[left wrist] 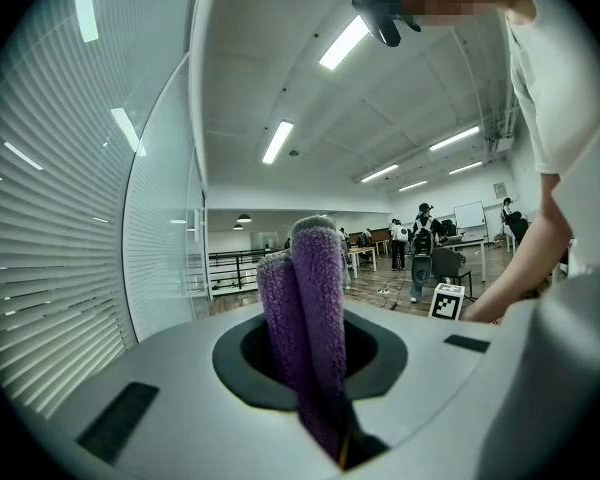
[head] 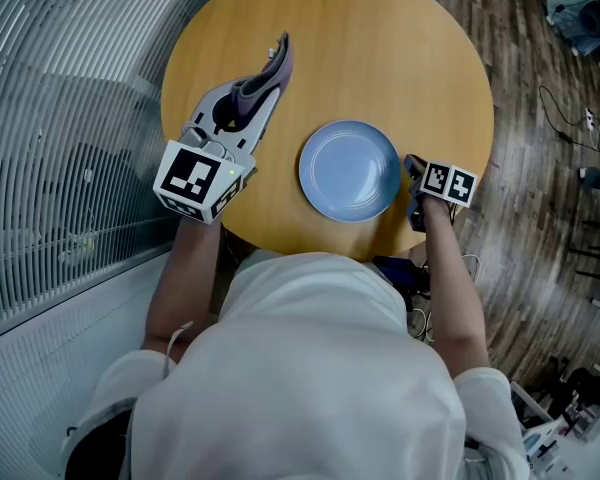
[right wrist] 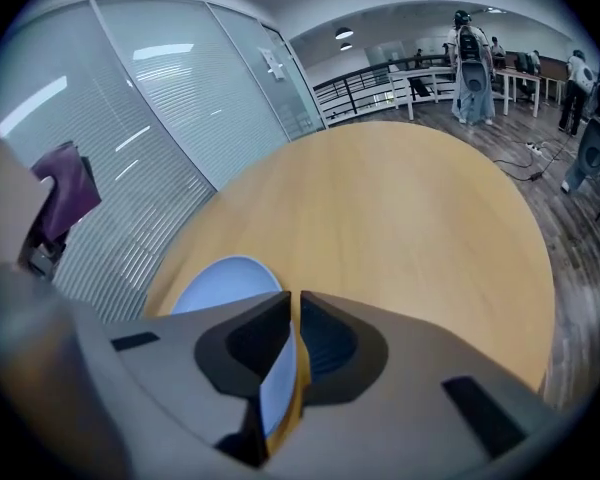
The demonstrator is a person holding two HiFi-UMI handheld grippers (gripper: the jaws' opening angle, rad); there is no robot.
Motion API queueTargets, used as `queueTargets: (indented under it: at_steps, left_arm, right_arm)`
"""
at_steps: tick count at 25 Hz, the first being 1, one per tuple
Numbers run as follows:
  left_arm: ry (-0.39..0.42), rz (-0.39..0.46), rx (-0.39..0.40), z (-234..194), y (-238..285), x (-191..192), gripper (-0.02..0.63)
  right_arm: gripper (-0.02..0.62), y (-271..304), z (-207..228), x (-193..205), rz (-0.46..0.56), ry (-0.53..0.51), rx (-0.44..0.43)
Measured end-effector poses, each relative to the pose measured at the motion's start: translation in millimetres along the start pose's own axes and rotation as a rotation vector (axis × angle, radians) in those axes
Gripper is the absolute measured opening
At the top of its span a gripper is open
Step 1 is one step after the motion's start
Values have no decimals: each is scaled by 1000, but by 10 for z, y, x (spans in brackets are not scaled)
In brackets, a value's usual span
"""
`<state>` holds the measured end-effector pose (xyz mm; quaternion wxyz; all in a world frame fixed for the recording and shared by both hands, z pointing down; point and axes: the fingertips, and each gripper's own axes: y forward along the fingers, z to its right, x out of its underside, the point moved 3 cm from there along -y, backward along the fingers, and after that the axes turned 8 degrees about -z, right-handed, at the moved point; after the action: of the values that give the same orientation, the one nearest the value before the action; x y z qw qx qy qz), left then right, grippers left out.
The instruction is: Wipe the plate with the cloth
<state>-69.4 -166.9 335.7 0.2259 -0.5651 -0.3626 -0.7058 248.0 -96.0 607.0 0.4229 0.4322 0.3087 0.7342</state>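
Wiping not yet begun: the left gripper (head: 272, 66) clenches the cloth (head: 258, 88) over the table (head: 380, 48) at 10 o'clock of the plate (head: 348, 170), apart from it, while the right gripper (head: 412, 168) pinches the plate's rim at 3 o'clock, apparently steadying it.

Round wooden table (head: 380, 58), with a person (head: 310, 368) in a white top standing at its near edge. A blue plate (head: 348, 168) is lying flat close to that edge. The left gripper (head: 265, 88) is hovering over the table left of the plate, with a purple cloth (head: 278, 60) sticking out past its tip. The right gripper (head: 413, 168) is meeting the plate's right rim. Blinds (head: 70, 118) are running along the left side, and plank floor (head: 540, 118) is showing on the right.
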Motion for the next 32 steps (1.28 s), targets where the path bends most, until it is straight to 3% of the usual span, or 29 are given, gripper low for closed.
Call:
queueTargets:
  at_steps: [8,16,24,32]
  left_arm:
    - [3,-1,-1,-13,-25,7,51]
    - [1,12,-21,-30,-52,-13,51]
    - [-15,18,-17,14,-66,6,51]
    - [-32,31,-40,-1,-123,30,51]
  right_arm:
    - [20,-194,-254,-276,103,-39,-94]
    - [18,-666,-507,-693,337,-125,-163]
    - [18,-1152,-809,-897,595,-129,-317]
    - [18,-1595,-1184,-994,707,-254,-336]
